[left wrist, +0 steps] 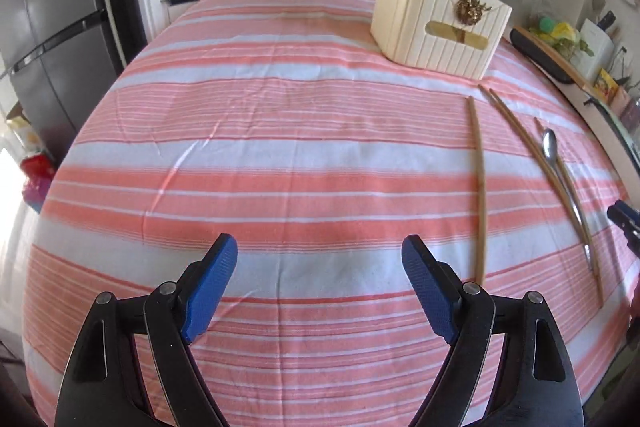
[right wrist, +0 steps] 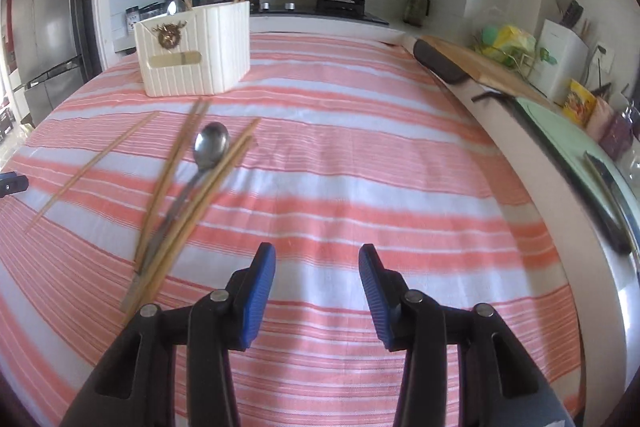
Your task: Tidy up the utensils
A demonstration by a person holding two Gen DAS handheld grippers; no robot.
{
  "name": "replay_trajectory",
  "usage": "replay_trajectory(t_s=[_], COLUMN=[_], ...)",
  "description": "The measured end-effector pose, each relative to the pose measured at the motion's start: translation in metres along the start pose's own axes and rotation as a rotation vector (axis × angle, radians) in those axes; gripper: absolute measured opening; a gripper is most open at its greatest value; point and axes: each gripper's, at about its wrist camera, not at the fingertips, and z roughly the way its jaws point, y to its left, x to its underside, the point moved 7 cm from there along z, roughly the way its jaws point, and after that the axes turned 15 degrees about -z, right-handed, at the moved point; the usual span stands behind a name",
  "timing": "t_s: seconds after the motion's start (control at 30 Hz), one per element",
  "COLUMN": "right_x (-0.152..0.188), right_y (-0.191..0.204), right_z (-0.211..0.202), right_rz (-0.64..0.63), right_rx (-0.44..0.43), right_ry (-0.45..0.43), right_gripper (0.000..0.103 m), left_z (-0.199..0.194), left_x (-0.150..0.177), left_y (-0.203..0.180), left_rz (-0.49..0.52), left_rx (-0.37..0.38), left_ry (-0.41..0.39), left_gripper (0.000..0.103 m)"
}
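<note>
Your left gripper [left wrist: 319, 291] hangs over the striped cloth [left wrist: 280, 155], jaws wide with nothing between them. Right of it lie loose chopsticks [right wrist: 168, 183] and 1 spoon [right wrist: 208, 151], just below the cream holder [right wrist: 192, 59]. Your right gripper [right wrist: 318, 299] stands partly parted, empty too

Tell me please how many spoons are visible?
2: one shiny metal spoon lies among wooden chopsticks; a second spoon stands in the cream ribbed holder. More may hide inside.
</note>
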Motion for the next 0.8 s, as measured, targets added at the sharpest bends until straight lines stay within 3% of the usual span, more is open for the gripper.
replay_trajectory(t_s=[0.17,0.8], right_x=[0.012,0.016], right_y=[-0.002,-0.005], right_z=[0.015,0.017], right_rz=[0.035,0.068], right_rx=[-0.008,-0.032], right_ry=[0.054,0.057], right_gripper=[0.044,0.045], left_z=[0.008,0.010], left_x=[0.004,0.002], left_y=[0.001,0.004], left_rz=[0.046,0.026], left_rx=[-0.035,-0.005], left_ry=[-0.016,-0.004], left_gripper=[0.088,0.096])
